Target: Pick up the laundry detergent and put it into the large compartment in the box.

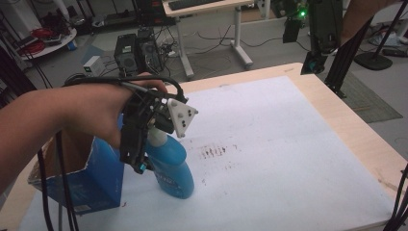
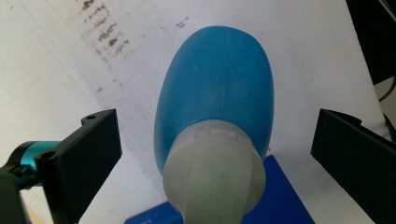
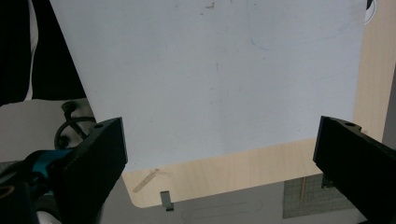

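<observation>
My left gripper [image 2: 212, 154] hangs wide open astride the bottle [image 2: 215, 98] beside the box [image 1: 96, 178]. I'd pinch its pale neck; the smooth plastic body looks slippery. My right gripper [image 3: 219, 158] is open too, empty.

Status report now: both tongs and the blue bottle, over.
Left tongs open, straddling blue bottle, no contact. Right tongs open, high over far table edge. Blue box beside bottle.

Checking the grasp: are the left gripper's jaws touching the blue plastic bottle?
Apart. The left gripper view shows white mat between each jaw and the blue plastic bottle.
</observation>
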Demonstrator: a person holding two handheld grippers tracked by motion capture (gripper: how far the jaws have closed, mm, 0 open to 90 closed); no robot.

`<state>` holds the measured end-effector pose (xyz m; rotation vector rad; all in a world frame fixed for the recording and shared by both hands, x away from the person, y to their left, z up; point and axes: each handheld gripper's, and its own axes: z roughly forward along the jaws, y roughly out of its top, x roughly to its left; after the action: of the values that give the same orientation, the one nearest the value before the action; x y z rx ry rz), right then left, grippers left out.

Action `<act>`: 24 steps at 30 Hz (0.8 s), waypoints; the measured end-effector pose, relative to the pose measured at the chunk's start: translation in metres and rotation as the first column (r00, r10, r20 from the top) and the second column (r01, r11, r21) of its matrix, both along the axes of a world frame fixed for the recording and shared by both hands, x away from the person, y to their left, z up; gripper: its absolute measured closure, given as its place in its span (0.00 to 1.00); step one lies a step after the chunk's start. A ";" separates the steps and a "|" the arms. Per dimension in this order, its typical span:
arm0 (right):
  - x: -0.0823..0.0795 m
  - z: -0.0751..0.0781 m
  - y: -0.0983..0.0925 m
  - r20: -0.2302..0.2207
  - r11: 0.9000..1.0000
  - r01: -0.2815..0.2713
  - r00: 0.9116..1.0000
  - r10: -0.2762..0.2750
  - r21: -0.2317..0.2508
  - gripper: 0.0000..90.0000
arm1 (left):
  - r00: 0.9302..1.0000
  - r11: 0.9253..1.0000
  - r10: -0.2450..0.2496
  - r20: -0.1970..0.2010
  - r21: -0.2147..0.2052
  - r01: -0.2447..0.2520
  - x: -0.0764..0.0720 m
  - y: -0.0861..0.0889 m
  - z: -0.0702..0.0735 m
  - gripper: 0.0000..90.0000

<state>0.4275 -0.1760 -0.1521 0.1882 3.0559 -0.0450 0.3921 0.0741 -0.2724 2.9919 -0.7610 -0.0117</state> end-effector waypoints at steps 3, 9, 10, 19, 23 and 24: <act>-0.002 -0.001 0.004 0.001 1.000 0.000 1.000 0.000 -0.004 0.02 | 1.000 1.000 -0.028 0.004 0.014 0.028 0.001 -0.001 -0.005 0.02; -0.003 -0.003 0.009 0.001 1.000 -0.015 1.000 0.015 0.005 0.02 | 0.999 0.999 -0.041 0.003 0.017 0.040 0.003 -0.004 -0.014 0.02; -0.003 -0.003 0.010 -0.001 1.000 -0.007 1.000 0.007 0.004 0.02 | 0.999 0.999 -0.045 0.002 0.017 0.045 0.003 -0.004 -0.017 0.02; 0.001 -0.005 0.013 -0.002 1.000 -0.023 1.000 0.023 -0.002 0.02 | 0.999 0.999 -0.046 0.002 0.013 0.046 0.002 -0.002 -0.026 0.02; 0.001 -0.006 0.014 -0.001 1.000 -0.022 1.000 0.022 -0.001 0.02 | 0.998 0.998 -0.059 0.003 0.014 0.059 0.001 -0.003 -0.026 0.02; 0.001 -0.006 0.014 -0.001 1.000 -0.023 1.000 0.023 0.001 0.02 | 0.998 0.998 -0.057 0.003 0.015 0.057 0.001 -0.003 -0.026 0.02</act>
<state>0.4286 -0.1616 -0.1581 0.1525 3.0584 -0.0420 0.3931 0.0711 -0.2985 2.9837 -0.8507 -0.0152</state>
